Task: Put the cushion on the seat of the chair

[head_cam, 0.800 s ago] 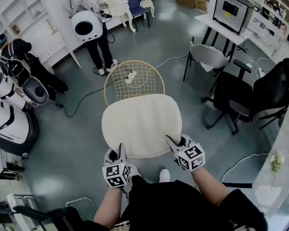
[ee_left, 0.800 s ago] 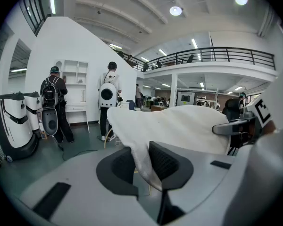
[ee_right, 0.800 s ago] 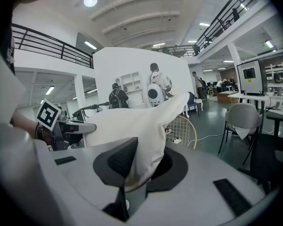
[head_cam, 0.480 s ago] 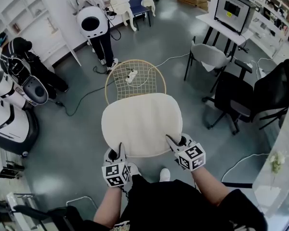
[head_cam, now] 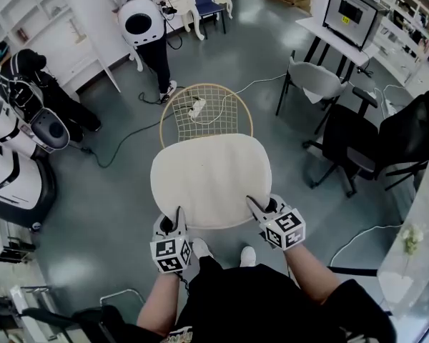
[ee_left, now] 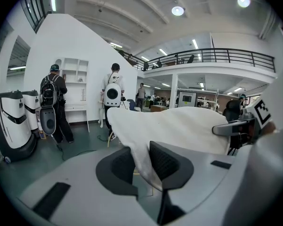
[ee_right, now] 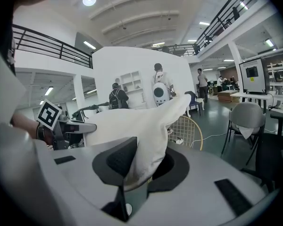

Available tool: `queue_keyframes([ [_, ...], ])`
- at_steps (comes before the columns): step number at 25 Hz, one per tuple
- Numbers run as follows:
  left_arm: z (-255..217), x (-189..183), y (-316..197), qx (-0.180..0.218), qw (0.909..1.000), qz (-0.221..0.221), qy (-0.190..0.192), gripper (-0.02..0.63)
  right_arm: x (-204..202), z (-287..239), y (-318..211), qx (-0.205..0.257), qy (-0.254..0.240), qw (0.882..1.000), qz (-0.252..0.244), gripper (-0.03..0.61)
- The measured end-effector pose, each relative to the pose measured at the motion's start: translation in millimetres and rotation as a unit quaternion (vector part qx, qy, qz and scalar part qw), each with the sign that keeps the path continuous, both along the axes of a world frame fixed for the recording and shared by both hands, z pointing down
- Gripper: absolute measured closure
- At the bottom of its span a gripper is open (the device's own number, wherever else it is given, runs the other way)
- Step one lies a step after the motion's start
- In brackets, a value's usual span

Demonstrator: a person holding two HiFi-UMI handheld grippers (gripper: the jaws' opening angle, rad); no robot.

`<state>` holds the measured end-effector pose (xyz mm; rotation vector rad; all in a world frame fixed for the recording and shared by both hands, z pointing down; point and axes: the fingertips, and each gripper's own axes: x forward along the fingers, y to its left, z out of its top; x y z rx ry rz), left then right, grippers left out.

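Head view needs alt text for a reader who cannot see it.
Seen from above, a person holds a cream cushion by its near edge, the left gripper and right gripper each shut on it. The round wire back of a chair shows just beyond it.

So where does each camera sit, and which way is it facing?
Head view: on the person's head, looking steeply down at the cushion over the chair; forearms, left gripper and right gripper show.
Left gripper view: on the left gripper, looking along its jaws, shut on the cushion; right gripper shows opposite.
Right gripper view: on the right gripper, jaws shut on the cushion; chair beyond.
Shared: the cushion.
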<state>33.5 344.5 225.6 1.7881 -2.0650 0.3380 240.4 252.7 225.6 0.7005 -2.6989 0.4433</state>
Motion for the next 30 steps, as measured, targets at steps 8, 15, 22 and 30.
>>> queue_keyframes([
  [8, 6.3, -51.0, -12.0, -0.003, 0.9998, 0.016, 0.007, 0.523, -48.2, 5.3, -5.7, -0.005, 0.008, 1.000, 0.016, 0.497],
  [15, 13.1, -105.4, -27.8, 0.000, 0.9991, 0.041, 0.012, 0.523, -98.8, 9.8, -13.3, -0.002, 0.017, 0.999, 0.039, 0.497],
  [22, 16.1, -152.3, -48.7, 0.005, 0.9975, 0.070, 0.012, 0.523, -142.7, 13.7, -25.4, 0.004, 0.022, 0.998, 0.059, 0.497],
  [30, 16.0, -181.1, -73.5, 0.009, 0.9961, 0.088, 0.007, 0.522, -171.0, 11.7, -45.6, 0.013, 0.025, 0.997, 0.072, 0.497],
])
